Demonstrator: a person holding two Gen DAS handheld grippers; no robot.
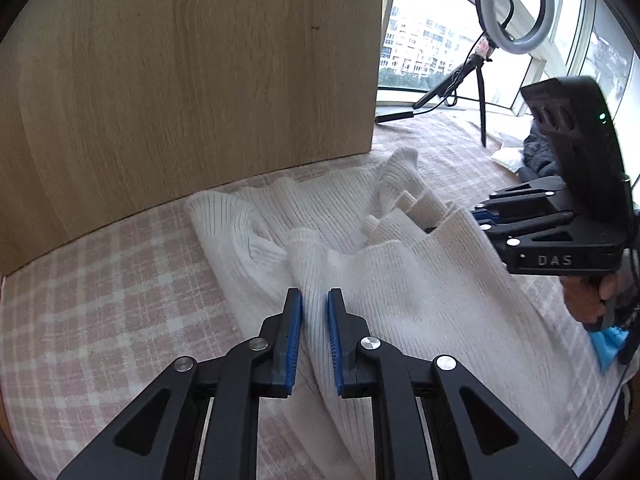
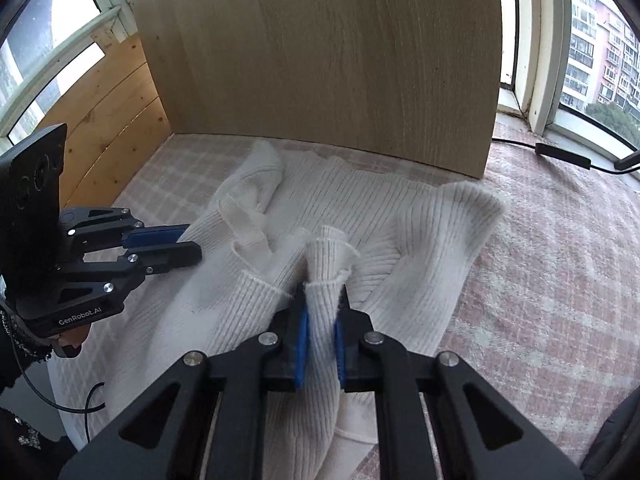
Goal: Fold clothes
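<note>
A white ribbed knit sweater [image 1: 400, 280] lies crumpled on a pink checked blanket [image 1: 100, 300]; it also shows in the right wrist view [image 2: 380, 216]. My left gripper [image 1: 315, 300] sits low over the sweater's left part, its blue pads a small gap apart with a fold of knit between them. In the right wrist view the left gripper [image 2: 192, 244] shows at the sweater's left edge. My right gripper [image 2: 322, 304] is shut on a bunched edge of the sweater and lifts it slightly. It shows at the right of the left wrist view [image 1: 478, 220].
A tall wooden panel [image 1: 200, 80] stands just behind the sweater, also in the right wrist view [image 2: 320, 60]. A ring light on a tripod [image 1: 512, 8] stands by the window at the back right. Dark clothes [image 1: 536, 156] lie beyond it. A black cable [image 2: 560, 156] runs along the sill.
</note>
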